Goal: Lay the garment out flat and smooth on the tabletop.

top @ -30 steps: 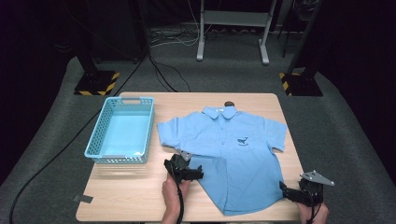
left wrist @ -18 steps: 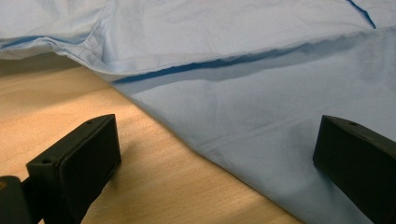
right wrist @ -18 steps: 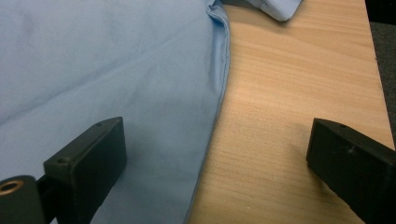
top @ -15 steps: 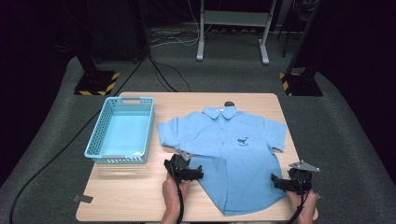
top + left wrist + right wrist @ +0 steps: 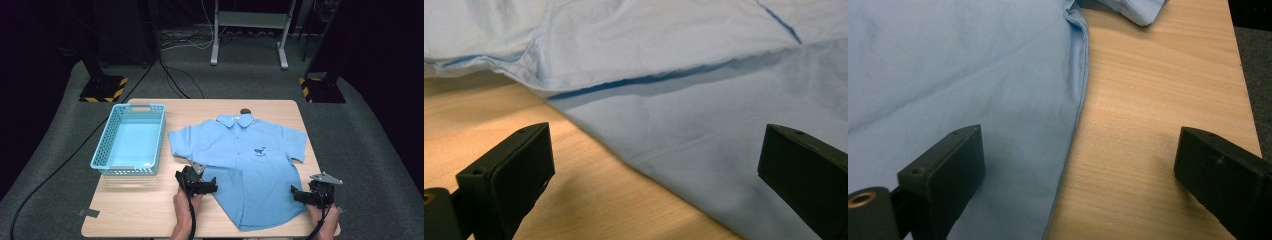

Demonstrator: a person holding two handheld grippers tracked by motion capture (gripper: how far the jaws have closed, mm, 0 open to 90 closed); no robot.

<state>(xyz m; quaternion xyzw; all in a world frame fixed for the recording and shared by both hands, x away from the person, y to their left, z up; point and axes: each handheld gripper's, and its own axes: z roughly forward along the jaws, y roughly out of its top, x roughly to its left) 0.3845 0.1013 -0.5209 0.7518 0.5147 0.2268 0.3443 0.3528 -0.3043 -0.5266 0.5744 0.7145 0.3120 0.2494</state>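
A: Since the earlier frame: right gripper [image 5: 306, 195] has come in from the tabletop's right edge to the shirt's [image 5: 250, 165] right side seam; left gripper [image 5: 200, 186] is unchanged at the left side seam.

B: Item location?

A: Shirt, light blue, laid flat, collar toward the far edge, hem toward the near edge. Basket [image 5: 130, 140], turquoise, stands near the left edge, apart from it.

B: Jaws?

A: Left: spread wide, released, straddling the cloth edge [image 5: 634, 155], gripping nothing. Right: likewise wide, one jaw over the fabric, the other over bare wood, seam [image 5: 1075, 115] between.

B: Handling note?

A: Judged step: seize both side edges. Lower each pair until one jaw slips under the seam, close on the hemmed edge only, level on both sides.
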